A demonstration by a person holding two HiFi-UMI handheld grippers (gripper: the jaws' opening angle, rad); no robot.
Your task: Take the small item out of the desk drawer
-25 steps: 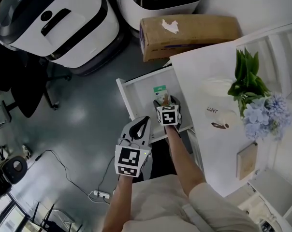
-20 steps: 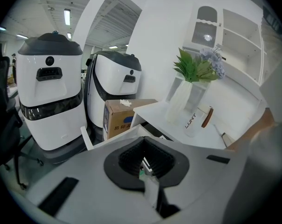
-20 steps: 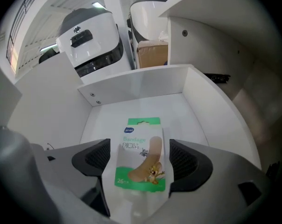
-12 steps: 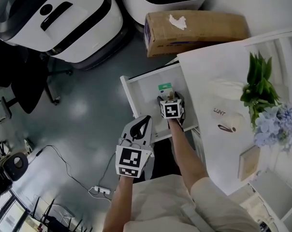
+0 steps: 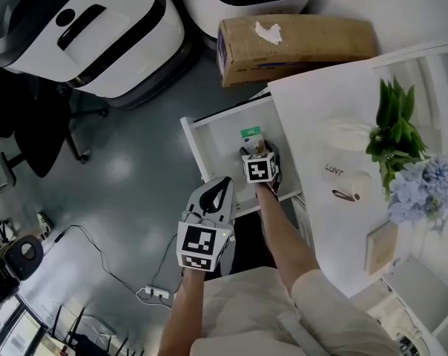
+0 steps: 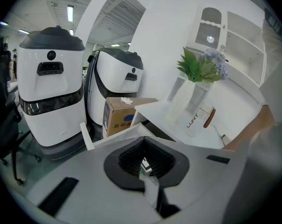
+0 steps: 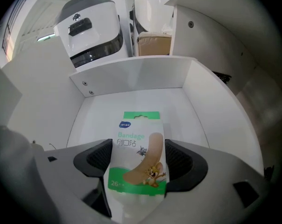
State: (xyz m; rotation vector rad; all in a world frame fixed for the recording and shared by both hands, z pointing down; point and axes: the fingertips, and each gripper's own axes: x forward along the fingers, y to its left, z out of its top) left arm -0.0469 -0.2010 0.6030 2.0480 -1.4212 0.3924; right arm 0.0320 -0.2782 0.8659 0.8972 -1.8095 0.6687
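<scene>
right gripper [image 5: 256,153] has advanced, clasping "bandage" pack [image 7: 137,153].

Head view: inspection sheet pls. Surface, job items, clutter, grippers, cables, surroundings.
Surface: white desk, drawer open.
Job's things: bandage pack between the right jaws, over the drawer.
Clutter: flowers, mug, book on desk.
Grippers: right gripper shut on bandage pack; left gripper shut, empty, outside drawer.
Cables: power strip and cable on floor.
Surroundings: white machines, cardboard box, chair.
</scene>
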